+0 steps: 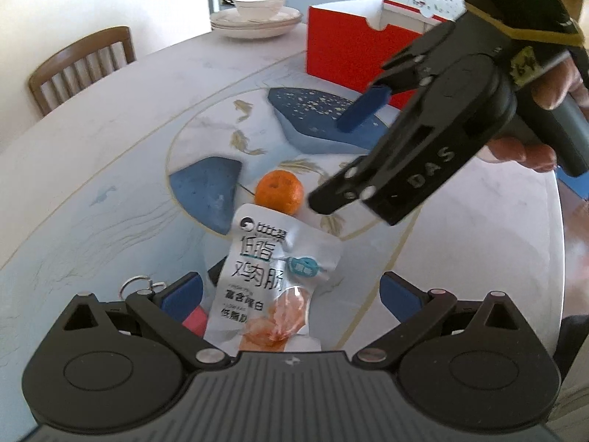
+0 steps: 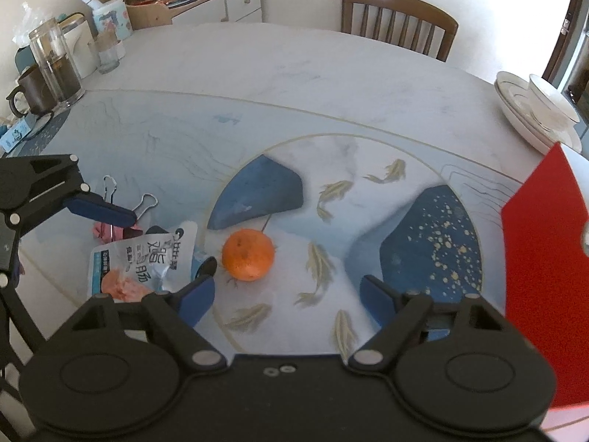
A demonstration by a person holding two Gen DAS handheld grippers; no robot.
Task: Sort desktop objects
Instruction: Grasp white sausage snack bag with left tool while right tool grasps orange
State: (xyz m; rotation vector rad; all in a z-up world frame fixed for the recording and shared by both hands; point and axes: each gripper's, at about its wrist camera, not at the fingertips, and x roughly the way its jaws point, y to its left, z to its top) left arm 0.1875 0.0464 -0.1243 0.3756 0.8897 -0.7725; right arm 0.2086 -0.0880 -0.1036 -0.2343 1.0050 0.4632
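A silver snack pouch (image 1: 276, 276) lies flat on the table, and my left gripper (image 1: 291, 298) is open low over it with a blue pad on either side, neither pressing it. Just beyond the pouch sits an orange (image 1: 279, 191). In the right wrist view the orange (image 2: 248, 254) lies on the table ahead of my right gripper (image 2: 289, 300), a little left of its gap. That gripper is open with nothing between its pads. The pouch (image 2: 143, 265) is to its left, under the left gripper's blue finger (image 2: 99, 211).
A red box (image 1: 349, 48) stands open-topped at the back of the table, close on my right gripper's right side (image 2: 545, 276). Binder clips (image 2: 147, 202) and a pink clip (image 1: 195, 318) lie beside the pouch. Stacked white dishes (image 1: 257, 14), jars and a mug (image 2: 25, 92) line the table's edges; a wooden chair (image 2: 397, 22) stands behind.
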